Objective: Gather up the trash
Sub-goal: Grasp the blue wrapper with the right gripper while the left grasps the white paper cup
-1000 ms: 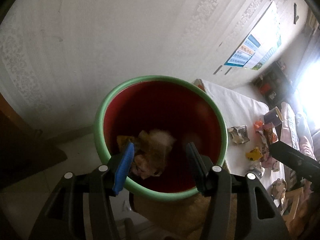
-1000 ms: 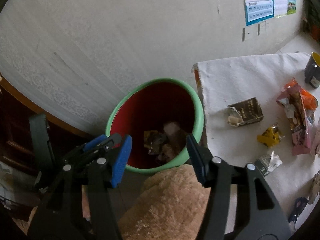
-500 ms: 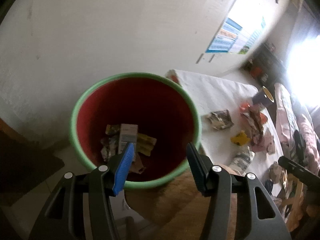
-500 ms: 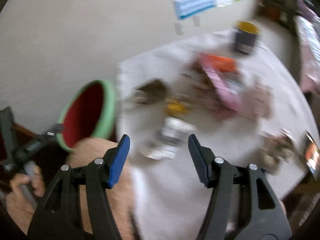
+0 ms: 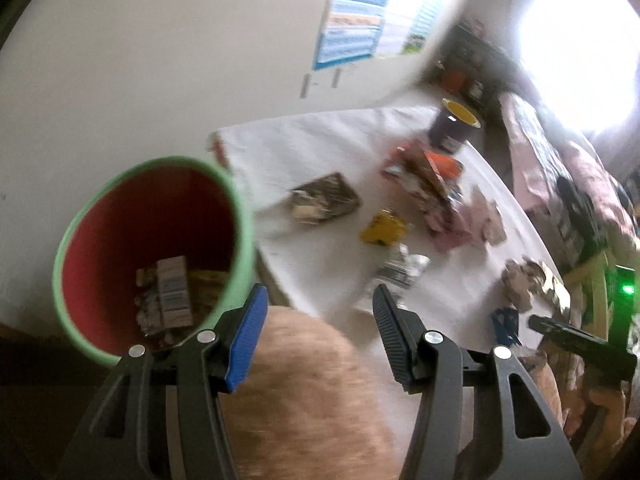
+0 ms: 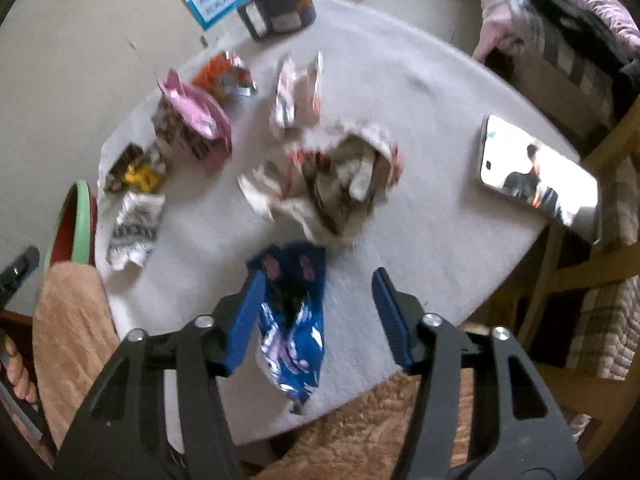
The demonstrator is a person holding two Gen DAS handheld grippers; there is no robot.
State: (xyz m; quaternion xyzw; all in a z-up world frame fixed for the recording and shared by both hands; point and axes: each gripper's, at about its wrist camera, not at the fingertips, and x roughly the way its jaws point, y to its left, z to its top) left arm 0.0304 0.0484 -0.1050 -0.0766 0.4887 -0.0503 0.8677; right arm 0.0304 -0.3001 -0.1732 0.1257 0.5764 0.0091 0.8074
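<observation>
Right claw (image 6: 316, 316) angled down, closing, blue wrapper (image 6: 294, 332) between

so the bin (image 5: 100, 216) sits just off the table's (image 6: 420, 208) left edge with cartons (image 5: 172, 296) inside. wrappers are scattered on the table, a crumpled pile (image 6: 332, 176) mid-table, a mug (image 6: 280, 4) at the far side, a phone (image 6: 536, 176) on the right.

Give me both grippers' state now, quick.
Left gripper: open, empty.
Right gripper: jaws closing, not gripping; crumpled blue foil wrapper lies between them.
</observation>
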